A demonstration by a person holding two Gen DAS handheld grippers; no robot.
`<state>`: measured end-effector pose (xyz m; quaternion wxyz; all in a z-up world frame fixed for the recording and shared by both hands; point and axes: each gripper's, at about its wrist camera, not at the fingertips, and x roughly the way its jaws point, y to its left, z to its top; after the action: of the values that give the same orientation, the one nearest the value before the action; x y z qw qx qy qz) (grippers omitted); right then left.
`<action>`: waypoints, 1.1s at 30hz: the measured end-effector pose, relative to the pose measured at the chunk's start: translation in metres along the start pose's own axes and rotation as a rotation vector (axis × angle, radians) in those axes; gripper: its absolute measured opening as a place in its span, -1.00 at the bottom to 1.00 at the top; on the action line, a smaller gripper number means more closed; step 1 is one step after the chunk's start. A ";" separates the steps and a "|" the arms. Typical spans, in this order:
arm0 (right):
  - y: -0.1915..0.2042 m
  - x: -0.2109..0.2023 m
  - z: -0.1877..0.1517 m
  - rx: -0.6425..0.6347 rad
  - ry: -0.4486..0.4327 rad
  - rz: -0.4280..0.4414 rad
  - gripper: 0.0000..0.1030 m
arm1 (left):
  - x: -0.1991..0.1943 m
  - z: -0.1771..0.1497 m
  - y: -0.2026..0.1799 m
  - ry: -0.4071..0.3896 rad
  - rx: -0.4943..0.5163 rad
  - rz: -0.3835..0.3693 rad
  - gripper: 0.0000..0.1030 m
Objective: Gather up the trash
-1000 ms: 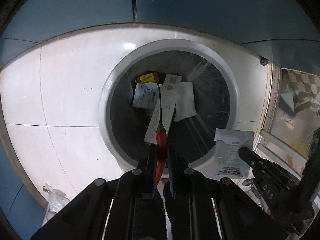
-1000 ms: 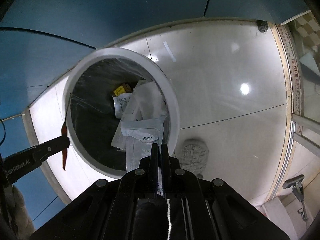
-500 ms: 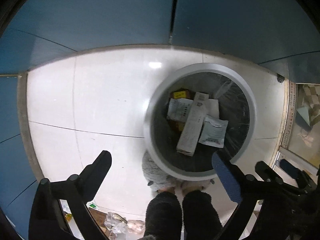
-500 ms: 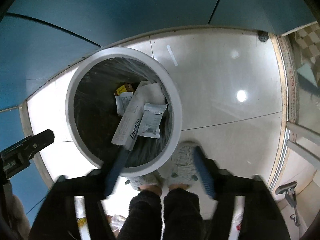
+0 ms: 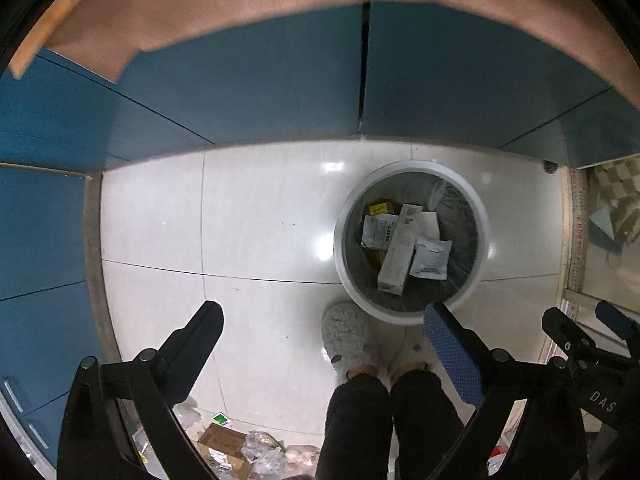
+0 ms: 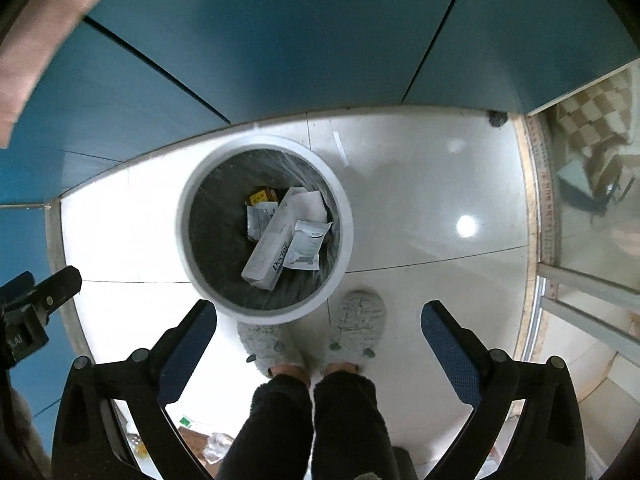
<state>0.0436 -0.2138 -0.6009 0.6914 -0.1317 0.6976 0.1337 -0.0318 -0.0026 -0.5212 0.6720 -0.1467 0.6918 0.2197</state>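
Note:
A round white-rimmed trash bin (image 5: 340, 248) (image 6: 184, 240) with a dark liner stands on the white tile floor. Inside lie a long white carton (image 5: 398, 252) (image 6: 268, 252), a white sachet (image 5: 430, 258) (image 6: 306, 246), other paper packets and a small yellow box (image 5: 378, 209). My left gripper (image 5: 324, 322) is open and empty, high above the floor, left of the bin. My right gripper (image 6: 320, 316) is open and empty above the bin's near side. The chili is not visible.
Blue cabinet fronts (image 5: 260, 92) run along the far side. The person's grey slippers (image 6: 360, 324) stand beside the bin. More trash and a cardboard box (image 5: 224, 444) lie on the floor at the lower left. A glass door frame (image 6: 544, 240) is on the right.
A second ago my left gripper held a red chili and my right a white sachet over the bin. Both opened, the sachet now lies in the bin, and both grippers have risen.

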 end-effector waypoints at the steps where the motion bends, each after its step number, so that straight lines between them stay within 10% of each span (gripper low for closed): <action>1: 0.000 -0.013 -0.002 -0.003 -0.006 0.003 1.00 | -0.009 -0.002 0.000 -0.001 0.001 0.000 0.99; 21: 0.004 -0.307 -0.071 -0.060 -0.130 -0.002 1.00 | -0.243 -0.058 0.020 -0.145 -0.009 -0.088 0.99; 33: 0.002 -0.427 -0.047 0.048 -0.335 0.139 1.00 | -0.381 0.009 0.041 -0.509 -0.065 0.010 0.99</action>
<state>0.0030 -0.2298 -0.1732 0.7901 -0.0426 0.5830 0.1844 -0.0246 0.0022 -0.1382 0.8184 -0.1049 0.4935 0.2749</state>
